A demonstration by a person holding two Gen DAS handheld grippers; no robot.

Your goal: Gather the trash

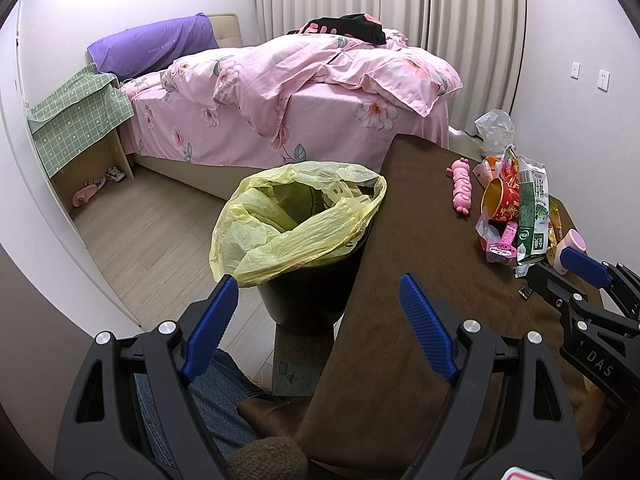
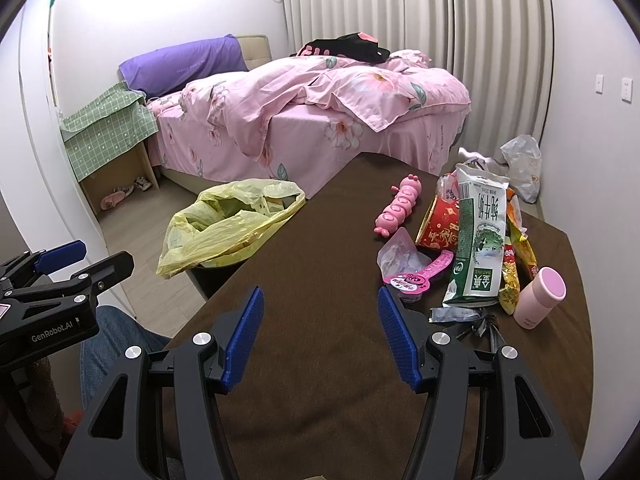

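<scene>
Trash pile (image 2: 476,240) on right part of brown-clothed table (image 2: 320,280): green-white milk carton (image 2: 478,240), red paper cup (image 2: 438,222) on its side, crumpled clear wrapper (image 2: 396,256), yellow snack bags (image 2: 516,248). Pink caterpillar toy (image 2: 398,210) and pink tumbler (image 2: 540,296) beside it. Bedroom, pink floral bed (image 1: 304,92), wood floor. Black bin (image 1: 308,280) with yellow liner (image 1: 296,220) touching table's left edge, contents unclear. Left gripper (image 1: 314,300) and right gripper (image 2: 320,312) both wide apart, holding nothing.
</scene>
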